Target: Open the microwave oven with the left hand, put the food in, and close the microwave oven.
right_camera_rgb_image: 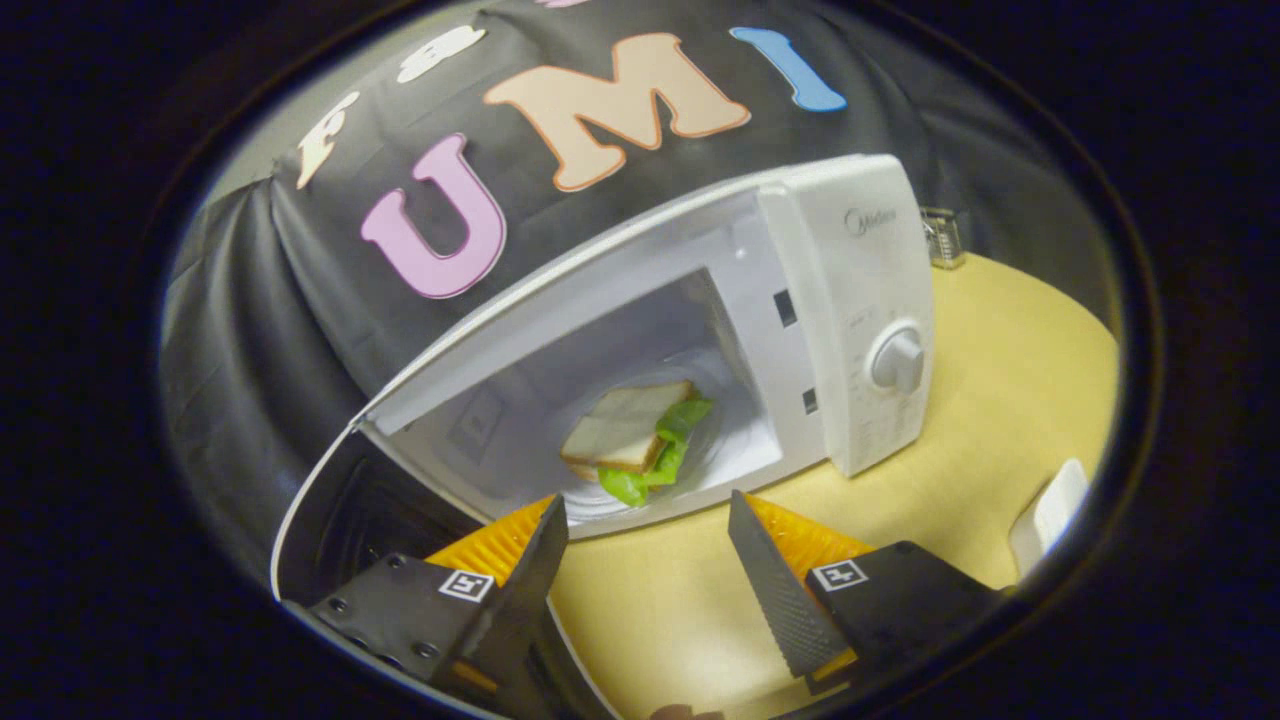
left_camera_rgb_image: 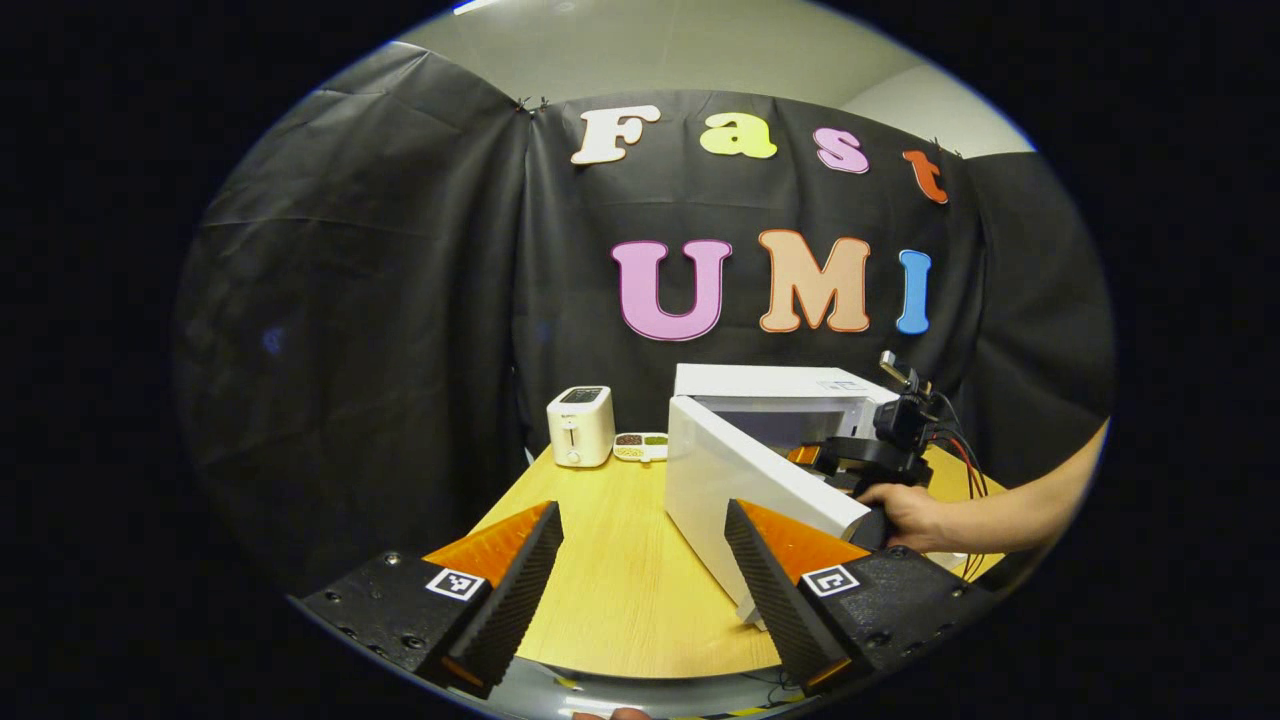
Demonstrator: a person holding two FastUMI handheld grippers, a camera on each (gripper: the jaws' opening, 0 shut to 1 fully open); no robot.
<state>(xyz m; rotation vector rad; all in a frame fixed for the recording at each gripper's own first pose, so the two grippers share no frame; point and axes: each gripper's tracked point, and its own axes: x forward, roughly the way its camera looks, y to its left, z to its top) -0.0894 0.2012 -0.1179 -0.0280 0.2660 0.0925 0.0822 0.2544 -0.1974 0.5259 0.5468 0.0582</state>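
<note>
White box-shaped microwave oven (right_camera_rgb_image: 700,330), door (left_camera_rgb_image: 750,490) open, is holding a white-bread lettuce sandwich (right_camera_rgb_image: 635,440) just beyond the right gripper (right_camera_rgb_image: 645,565), whose jaws are standing wide and empty; left gripper (left_camera_rgb_image: 640,570) jaws likewise wide over the desk (left_camera_rgb_image: 620,560).

- White microwave oven (right_camera_rgb_image: 850,300), white inside too
- Sandwich (right_camera_rgb_image: 630,430): pale bread, bright green lettuce
- Light yellow wood-grain worktop (left_camera_rgb_image: 610,540)
- White toaster (left_camera_rgb_image: 580,425) with a dark top
- Fingers (left_camera_rgb_image: 520,580): black ribbed pads, orange backs, black-and-white square markers
</note>
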